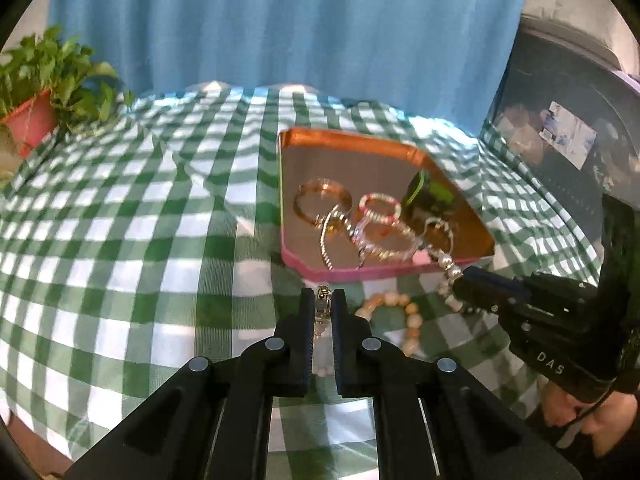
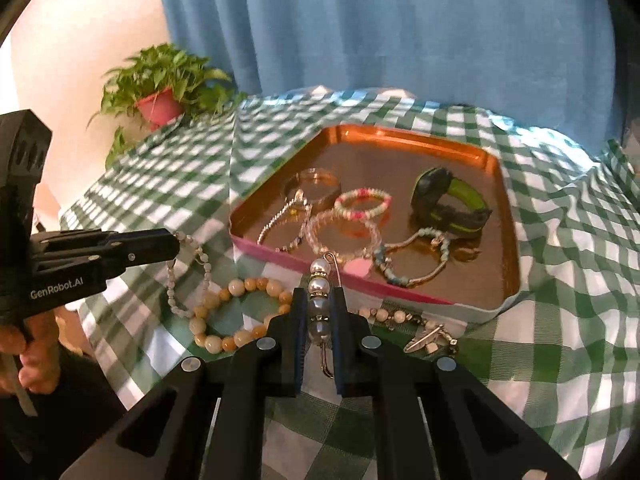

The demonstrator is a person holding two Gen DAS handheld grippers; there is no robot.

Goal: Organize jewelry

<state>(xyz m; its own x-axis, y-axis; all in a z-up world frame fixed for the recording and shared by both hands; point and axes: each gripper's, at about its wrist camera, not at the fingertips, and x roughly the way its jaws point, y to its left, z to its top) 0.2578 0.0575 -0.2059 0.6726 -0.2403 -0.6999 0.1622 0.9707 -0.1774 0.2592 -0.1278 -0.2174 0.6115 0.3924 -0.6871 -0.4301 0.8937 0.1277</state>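
Note:
My left gripper is shut on a pale beaded bracelet. In the right wrist view the bracelet hangs in a loop from that gripper, just above the checked cloth. My right gripper is shut on a pearl brooch pin, held before the near wall of the copper tray. In the left wrist view the right gripper holds the pin at the tray's near right corner. Several bracelets, a gold bangle and a green-black wristband lie in the tray.
An orange-cream bead bracelet and a chain with a feather charm lie on the cloth in front of the tray. A potted plant stands at the far left corner. A dark box is at the right, and a blue curtain hangs behind.

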